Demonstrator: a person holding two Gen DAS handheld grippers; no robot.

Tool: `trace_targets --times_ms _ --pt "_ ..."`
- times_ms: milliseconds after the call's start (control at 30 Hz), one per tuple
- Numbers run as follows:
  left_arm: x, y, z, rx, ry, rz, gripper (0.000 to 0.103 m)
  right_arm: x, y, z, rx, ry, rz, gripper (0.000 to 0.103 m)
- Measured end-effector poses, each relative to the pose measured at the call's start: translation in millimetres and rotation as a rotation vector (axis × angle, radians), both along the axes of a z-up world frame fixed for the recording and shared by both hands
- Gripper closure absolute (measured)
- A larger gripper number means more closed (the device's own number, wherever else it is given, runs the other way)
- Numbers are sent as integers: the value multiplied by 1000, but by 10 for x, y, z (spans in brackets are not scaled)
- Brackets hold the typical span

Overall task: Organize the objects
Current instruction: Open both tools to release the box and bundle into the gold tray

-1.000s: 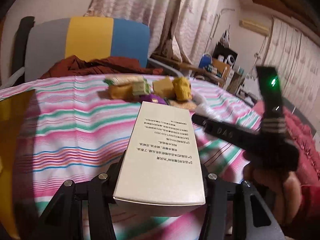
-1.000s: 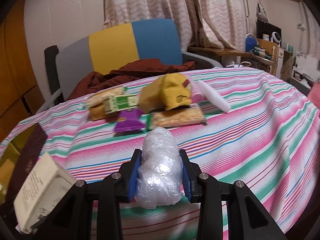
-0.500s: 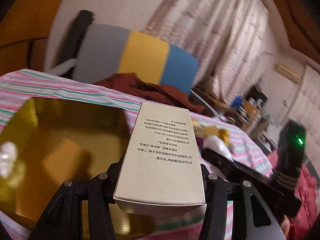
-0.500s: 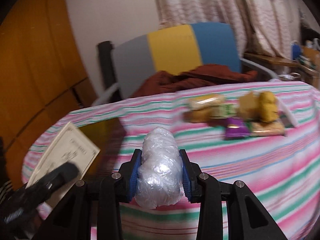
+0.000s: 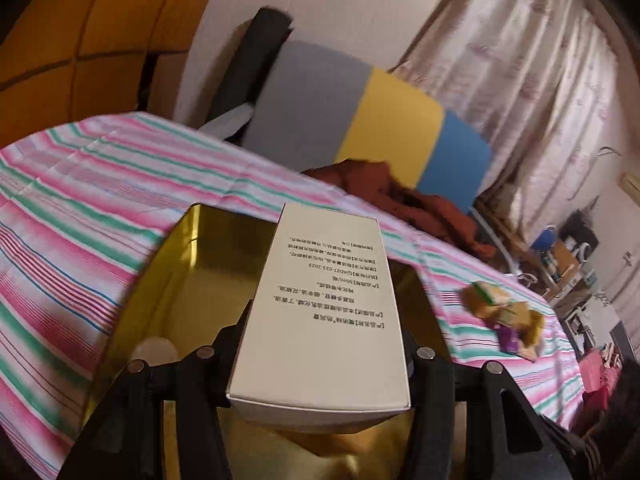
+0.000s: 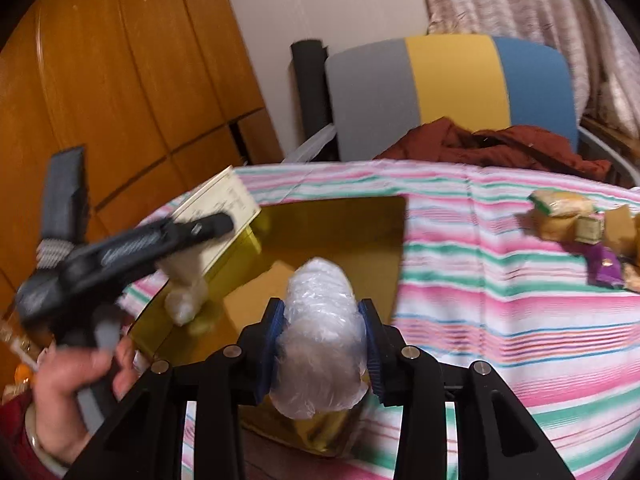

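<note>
While the gold tin [image 5: 188,248] lay directly below, the carton [image 5: 324,312] was pinched lengthwise by the left gripper [image 5: 320,354], the wrapped bundle [image 6: 320,332] by the right gripper [image 6: 322,340].

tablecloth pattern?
Tablecloth: pink, green and white horizontal stripes with thin blue lines. Clearest in the right wrist view.

We carry matte black grippers, left gripper [image 5: 320,364] and right gripper [image 6: 322,350], with silver screws, blue ribbed pads [image 6: 267,350], and a bare left hand [image 6: 70,392] above a red cuff.
</note>
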State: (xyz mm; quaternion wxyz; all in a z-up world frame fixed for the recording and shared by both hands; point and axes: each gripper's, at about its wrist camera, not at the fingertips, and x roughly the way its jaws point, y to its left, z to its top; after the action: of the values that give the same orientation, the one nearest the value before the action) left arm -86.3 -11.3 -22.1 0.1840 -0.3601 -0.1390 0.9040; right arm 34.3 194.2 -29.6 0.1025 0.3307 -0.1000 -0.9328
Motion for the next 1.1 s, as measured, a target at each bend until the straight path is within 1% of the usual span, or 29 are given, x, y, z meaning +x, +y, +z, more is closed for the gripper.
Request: trace_targets --times_ms 33,100,133,200,233,267,333,433,600,767,933,1100 --pt "-90 -14 -55 -15 -35 21 49 -4 -29 -34 4 -13 1 38" --pt "-212 -34 -117 -34 -93 34 48 34 -57 -48 -13 -4 13 24" --pt "-265 -61 -153 -42 -122 57 46 60 -75 -40 -12 5 18 22" --pt "-256 -139 -165 -28 -131 79 43 89 -106 -27 9 15 20 22" --pt "-238 -175 -149 -9 -124 88 38 102 -116 -19 16 22 21 22" --pt "-205 -190 -133 -3 -114 96 30 97 -103 -12 19 24 18 21" --pt "-113 -206 -55 -5 -79 126 26 95 -63 -17 13 25 5 20" --pt "47 -197 46 -6 -31 146 26 99 18 -28 -9 22 -21 20" --pt "209 -92 155 16 -4 136 26 135 160 -35 -37 18 -68 19" --pt "365 117 197 -5 12 87 26 173 284 -23 -50 17 -105 18" --pt "514 273 197 -35 28 60 26 198 397 -16 -56 23 -142 18" --pt "637 384 173 -29 20 27 26 200 528 -47 -62 12 -185 17"
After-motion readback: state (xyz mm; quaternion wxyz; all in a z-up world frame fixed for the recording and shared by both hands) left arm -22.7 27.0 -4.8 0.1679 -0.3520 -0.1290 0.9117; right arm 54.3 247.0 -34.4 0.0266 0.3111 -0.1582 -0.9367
